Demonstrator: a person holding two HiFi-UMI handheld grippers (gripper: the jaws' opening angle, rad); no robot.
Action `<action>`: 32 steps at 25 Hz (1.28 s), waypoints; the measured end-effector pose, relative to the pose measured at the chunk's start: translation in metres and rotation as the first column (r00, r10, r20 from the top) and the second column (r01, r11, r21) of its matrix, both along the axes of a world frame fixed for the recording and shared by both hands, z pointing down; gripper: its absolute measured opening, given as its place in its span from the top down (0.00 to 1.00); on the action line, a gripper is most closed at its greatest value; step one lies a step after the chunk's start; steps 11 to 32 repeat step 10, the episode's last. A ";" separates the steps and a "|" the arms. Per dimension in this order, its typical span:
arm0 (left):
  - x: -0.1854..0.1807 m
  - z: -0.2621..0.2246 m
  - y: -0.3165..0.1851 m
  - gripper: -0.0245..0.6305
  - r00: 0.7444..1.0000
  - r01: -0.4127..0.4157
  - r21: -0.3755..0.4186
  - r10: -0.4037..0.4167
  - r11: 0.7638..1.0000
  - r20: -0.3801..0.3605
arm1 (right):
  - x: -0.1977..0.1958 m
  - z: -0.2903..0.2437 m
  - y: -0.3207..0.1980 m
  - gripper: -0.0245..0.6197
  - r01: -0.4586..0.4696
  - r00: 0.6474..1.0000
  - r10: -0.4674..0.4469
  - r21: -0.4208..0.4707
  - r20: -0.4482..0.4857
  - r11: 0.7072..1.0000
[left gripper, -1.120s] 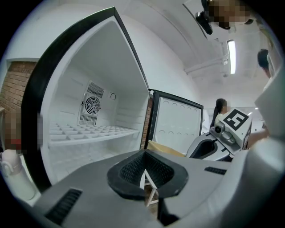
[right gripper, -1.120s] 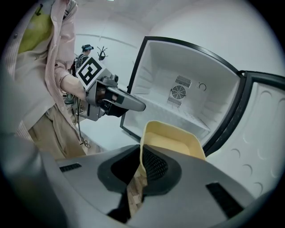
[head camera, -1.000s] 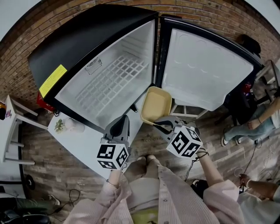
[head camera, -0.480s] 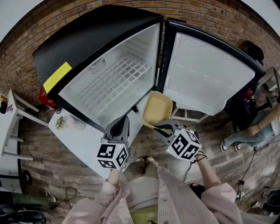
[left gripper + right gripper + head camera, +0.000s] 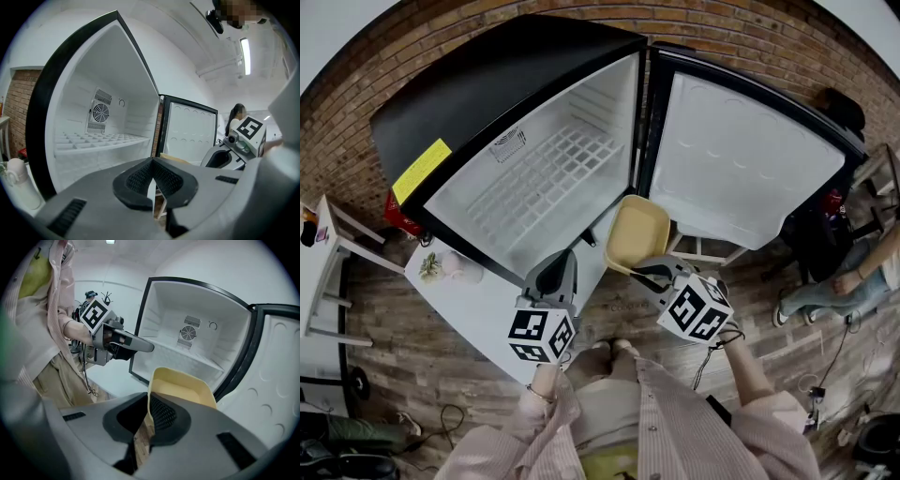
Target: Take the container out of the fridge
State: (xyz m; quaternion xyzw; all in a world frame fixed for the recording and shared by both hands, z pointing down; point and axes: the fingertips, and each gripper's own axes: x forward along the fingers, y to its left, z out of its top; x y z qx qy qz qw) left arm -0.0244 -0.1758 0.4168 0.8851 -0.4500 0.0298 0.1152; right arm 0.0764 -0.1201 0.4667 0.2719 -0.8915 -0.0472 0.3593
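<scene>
Container (image 5: 636,232) first: where is it in the head view?

Out of the fridge (image 5: 441,112), over the wooden floor (image 5: 769,328), just in front of the fridge's lower corner where the open door (image 5: 741,169) hinges. My right gripper (image 5: 645,273) is clenched on its near rim. It is one pale yellow tub, and I can see nothing in it.

And the room?

A brick wall (image 5: 750,37) stands behind the fridge. A white table (image 5: 487,319) sits against the fridge's front edge, with small things on its far corner that are too small to name. Another person (image 5: 853,272) sits at the right. I count one fridge, one wire shelf (image 5: 539,178) inside it, one yellow label (image 5: 420,171) on its side and two grippers.

Your left gripper (image 5: 556,265)?

It is beside the right one, over the table's edge, pointing into the fridge.

What does the left gripper view show?

My jaws are closed together with nothing in them. Past them are the white fridge interior, the one bare shelf and one round fan grille (image 5: 100,112) on the back wall. The right gripper is at the right, and an edge of the tub is just past my pads.

And the right gripper view?

My pads pinch the tub's thin wall between them, and the tub tips up ahead of them. Behind it are the open fridge and its door edge. My left gripper points across at the left, well apart from the tub.
</scene>
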 end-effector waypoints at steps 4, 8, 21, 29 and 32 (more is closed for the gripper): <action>0.001 0.001 0.000 0.97 1.000 -0.001 0.002 0.001 1.000 0.002 | 0.001 0.000 -0.001 0.93 0.000 1.000 0.000 0.005 0.001 1.000; 0.001 0.000 0.000 0.97 1.000 -0.003 0.008 0.003 1.000 0.014 | 0.001 -0.002 -0.001 0.93 -0.001 1.000 0.001 0.004 0.003 1.000; 0.001 -0.001 0.000 0.97 1.000 -0.006 0.011 0.006 1.000 0.020 | 0.002 -0.003 -0.002 0.93 -0.001 1.000 0.001 0.004 0.003 1.000; 0.001 -0.001 0.000 0.97 1.000 -0.006 0.011 0.006 1.000 0.020 | 0.002 -0.003 -0.002 0.93 -0.001 1.000 0.001 0.004 0.003 1.000; 0.001 -0.001 0.000 0.97 1.000 -0.006 0.011 0.006 1.000 0.020 | 0.002 -0.003 -0.002 0.93 -0.001 1.000 0.001 0.004 0.003 1.000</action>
